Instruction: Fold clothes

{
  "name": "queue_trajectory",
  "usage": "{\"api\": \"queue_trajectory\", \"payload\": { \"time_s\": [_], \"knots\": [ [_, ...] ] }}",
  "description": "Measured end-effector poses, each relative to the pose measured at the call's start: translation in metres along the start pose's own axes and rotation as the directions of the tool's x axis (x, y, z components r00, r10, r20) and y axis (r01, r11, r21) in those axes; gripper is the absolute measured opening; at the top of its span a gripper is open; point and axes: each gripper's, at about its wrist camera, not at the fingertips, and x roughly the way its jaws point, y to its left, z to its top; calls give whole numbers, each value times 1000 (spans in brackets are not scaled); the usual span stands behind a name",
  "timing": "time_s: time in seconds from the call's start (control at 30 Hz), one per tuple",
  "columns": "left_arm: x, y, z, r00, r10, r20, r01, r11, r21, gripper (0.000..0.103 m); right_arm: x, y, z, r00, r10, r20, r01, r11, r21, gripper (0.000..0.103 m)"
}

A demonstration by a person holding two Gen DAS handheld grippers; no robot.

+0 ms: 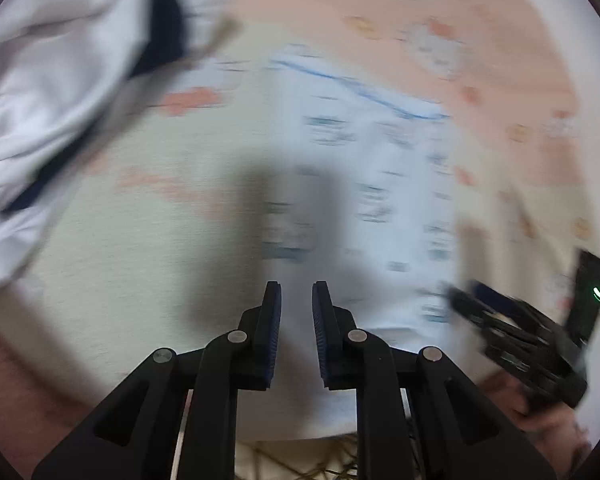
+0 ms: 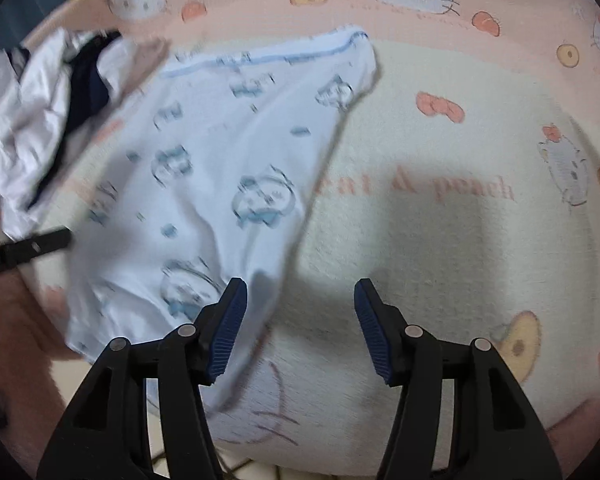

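- pale blue printed garment (image 2: pixel 220 168) lies flat on the cat-print blanket (image 2: pixel 440 220), long axis running away from both grippers
- right gripper (image 2: pixel 300 322) gapes wide, empty, garment's near corner by its left finger (probably nearer)
- left gripper (image 1: pixel 296 328) slightly apart, empty, above the cloth

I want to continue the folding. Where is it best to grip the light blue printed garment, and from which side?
Probably at the near corner of the light blue printed garment, beside the right gripper, whose jaws stand open. That thin edge lies flat on the cartoon-cat blanket, so come from above with one pad slipping under the hem.
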Motion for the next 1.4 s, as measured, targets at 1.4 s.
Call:
{"api": "queue_trajectory", "payload": {
  "time_s": [1.4],
  "knots": [
    [-7, 15, -21, 986, 26, -162, -3, 991, 137, 31, -15, -19, -32, 988, 64, -140, -59, 998, 36, 61]
  ]
}}
